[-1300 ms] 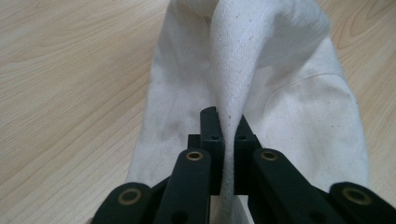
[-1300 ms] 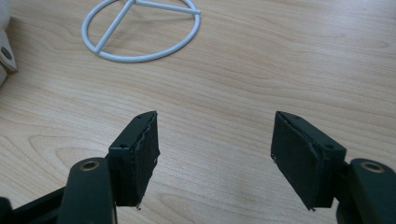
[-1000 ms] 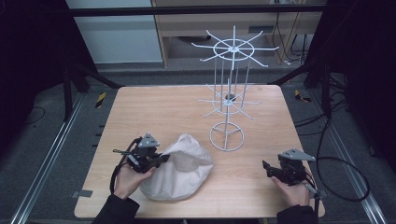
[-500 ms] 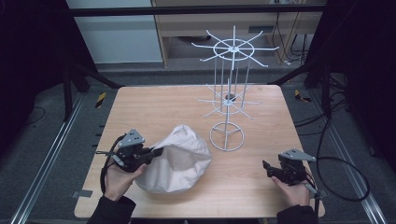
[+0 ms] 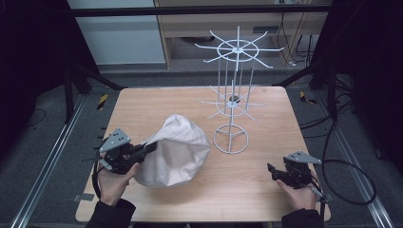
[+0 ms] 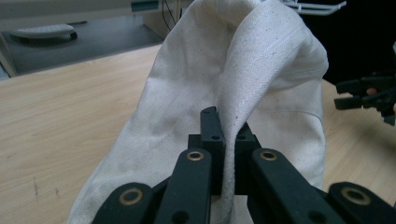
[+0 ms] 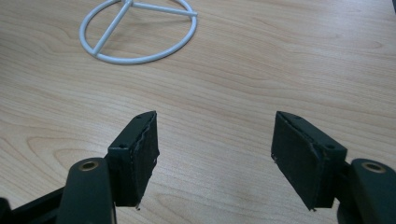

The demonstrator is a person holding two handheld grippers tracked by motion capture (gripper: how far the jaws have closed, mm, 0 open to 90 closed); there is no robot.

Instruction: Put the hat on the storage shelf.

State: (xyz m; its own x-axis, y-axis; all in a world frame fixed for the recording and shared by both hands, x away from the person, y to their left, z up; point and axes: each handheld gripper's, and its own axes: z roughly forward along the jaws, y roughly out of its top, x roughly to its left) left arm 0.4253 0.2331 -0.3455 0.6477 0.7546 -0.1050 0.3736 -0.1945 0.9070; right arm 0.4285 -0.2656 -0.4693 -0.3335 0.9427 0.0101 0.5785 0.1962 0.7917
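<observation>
Cloth bag (image 5: 175,154): we see a pale, off-white fabric bag on the worktop (image 5: 157,102), just left of the white wire rack (image 5: 233,90), our landmark; its near-left edge is lifted, so the fabric rises into a soft peak.

Bag, close up (image 6: 243,70): from the left gripper view we see a fold with a stitched seam running down between the black fingers, the rest of the fabric draping to the wood on both sides.

Left gripper (image 5: 145,148): we find it left of the rack, at the bag's left edge, its fingers (image 6: 210,135) clamped together on the fold of fabric, held in a hand (image 5: 114,183).

Right gripper (image 5: 271,170): we place it right of the rack's ring base and nearer the worktop's front edge, well apart from the bag, low over bare wood.

Right fingers (image 7: 140,154): we see them spread wide, with only wood grain in the gap.

Rack base (image 7: 140,28): in the right gripper view, we see the white ring lying ahead of those fingers.
</observation>
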